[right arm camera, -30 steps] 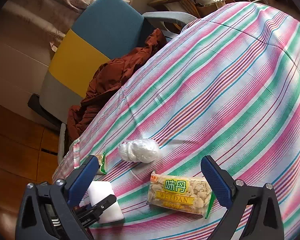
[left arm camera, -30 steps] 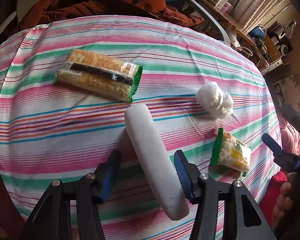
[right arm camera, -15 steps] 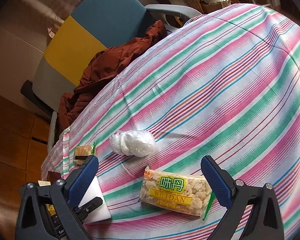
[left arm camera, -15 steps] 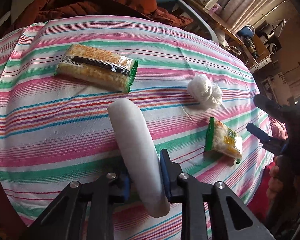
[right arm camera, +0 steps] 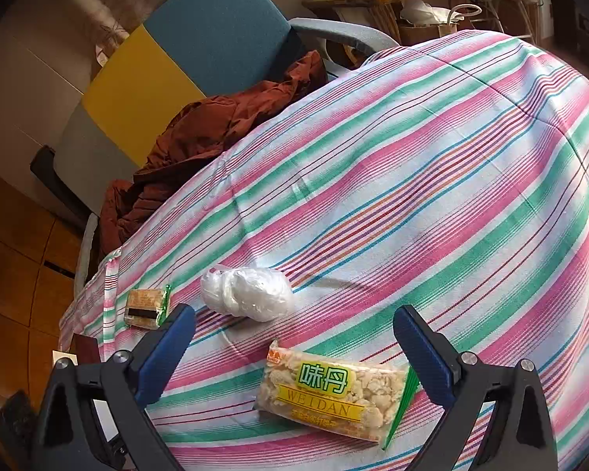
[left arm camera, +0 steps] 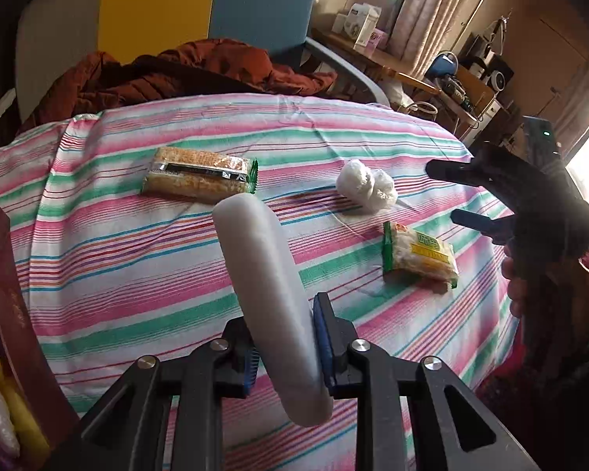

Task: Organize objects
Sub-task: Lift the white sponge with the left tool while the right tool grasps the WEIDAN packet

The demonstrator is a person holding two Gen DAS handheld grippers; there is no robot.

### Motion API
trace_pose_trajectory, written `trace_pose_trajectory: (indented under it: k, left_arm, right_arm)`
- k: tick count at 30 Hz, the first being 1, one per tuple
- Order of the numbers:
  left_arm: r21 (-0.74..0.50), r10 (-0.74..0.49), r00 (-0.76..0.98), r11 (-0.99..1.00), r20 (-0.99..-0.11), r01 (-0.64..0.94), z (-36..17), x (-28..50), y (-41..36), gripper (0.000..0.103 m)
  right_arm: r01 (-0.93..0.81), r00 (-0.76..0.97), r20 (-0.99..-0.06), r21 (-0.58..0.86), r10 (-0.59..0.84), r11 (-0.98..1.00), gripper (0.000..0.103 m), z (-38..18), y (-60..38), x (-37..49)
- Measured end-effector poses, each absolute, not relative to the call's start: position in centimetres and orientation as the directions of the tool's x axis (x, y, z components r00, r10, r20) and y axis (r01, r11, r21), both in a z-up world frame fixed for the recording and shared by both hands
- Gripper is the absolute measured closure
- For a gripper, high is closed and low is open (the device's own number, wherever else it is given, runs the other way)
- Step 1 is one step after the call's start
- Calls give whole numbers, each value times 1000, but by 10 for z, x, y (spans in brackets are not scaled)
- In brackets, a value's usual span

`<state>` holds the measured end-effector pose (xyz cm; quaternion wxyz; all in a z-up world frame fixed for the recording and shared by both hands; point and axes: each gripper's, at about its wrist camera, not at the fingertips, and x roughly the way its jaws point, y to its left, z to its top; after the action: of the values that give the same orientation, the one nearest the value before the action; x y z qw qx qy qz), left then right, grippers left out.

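Note:
My left gripper [left arm camera: 286,347] is shut on a long white foam block [left arm camera: 265,290], which is lifted off the striped tablecloth [left arm camera: 137,259] and sticks up and away from me. On the cloth lie a long snack bar packet [left arm camera: 200,174], a white crumpled plastic bag [left arm camera: 367,184] and a green-edged snack packet [left arm camera: 420,255]. My right gripper [right arm camera: 294,347] hangs open just above that same snack packet [right arm camera: 333,392], with the plastic bag [right arm camera: 247,292] and the snack bar [right arm camera: 147,306] beyond it. The right gripper [left arm camera: 475,200] also shows at the right of the left wrist view, held by a hand.
A dark red box [left arm camera: 8,294] with yellow contents stands at the left table edge. A chair [right arm camera: 200,51] with a rust-coloured jacket [right arm camera: 216,129] sits behind the table. A cluttered wooden desk [left arm camera: 412,70] stands farther back on the right.
My left gripper closed on the foam block and lifted it off the cloth, tilting back. The right gripper shifted only slightly over the snack packet and stayed open.

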<state>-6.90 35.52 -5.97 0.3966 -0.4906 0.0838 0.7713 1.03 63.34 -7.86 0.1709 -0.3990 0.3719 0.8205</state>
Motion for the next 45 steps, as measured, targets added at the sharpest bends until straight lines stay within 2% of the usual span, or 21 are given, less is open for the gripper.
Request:
trace_pose_trajectory:
  k: [6,17,22,28,34,38,39,42,43,44,45]
  left_arm:
    - [-303,575,-210,-666,-790,-682,-45,-63,329,79]
    - [-338,606,-241,-682,-758,-649,-28,-62,284,79]
    - [-350,608,-248,-692,-754,-631,-26,-66,270,79]
    - [-368,620,-248,-691,-745,-623,-26,-67,261,79]
    - [-377,632,-244,-682,-736,-627,-21,-61,255,79]
    - [-372,626,-258,-691,-736,-619,-18,-59,247,79]
    - [-372,626,-261,-694,-735,-616,-18,-58,244,79]
    - [-371,624,-271,-701,-733,-609,-16,-56,236,79]
    - [-371,624,-276,-703,-731,-606,-15,-55,233,79]
    - [-372,624,-279,-705,-730,-603,-14,-54,230,79]
    - [-373,623,-283,-708,-729,-600,-13,-54,226,79]
  right_arm:
    - [-557,-578,-813,450,-63,-698,1,-83,616,-14]
    - [-603,-466,-885,321,-5,-730,0,-100,607,-68]
    - [-605,-451,-893,309,-4,-734,0,-102,604,-67]
    - [-412,-300,-953,161,-34,-897,0,-101,588,-48]
    - [-332,-199,-976,154,-90,-931,0,-122,586,-27]
    - [-286,-163,-986,68,-21,-956,1,-127,570,-21]
    - [-273,-157,-988,31,12,-962,4,-127,565,-20]
    - [-246,-185,-982,15,31,-969,30,-119,554,-15]
    - [-245,-195,-980,10,39,-969,51,-115,551,-13]
    - [-249,-205,-978,9,43,-969,55,-112,549,-11]
    - [-248,-207,-977,5,48,-969,55,-111,546,-9]
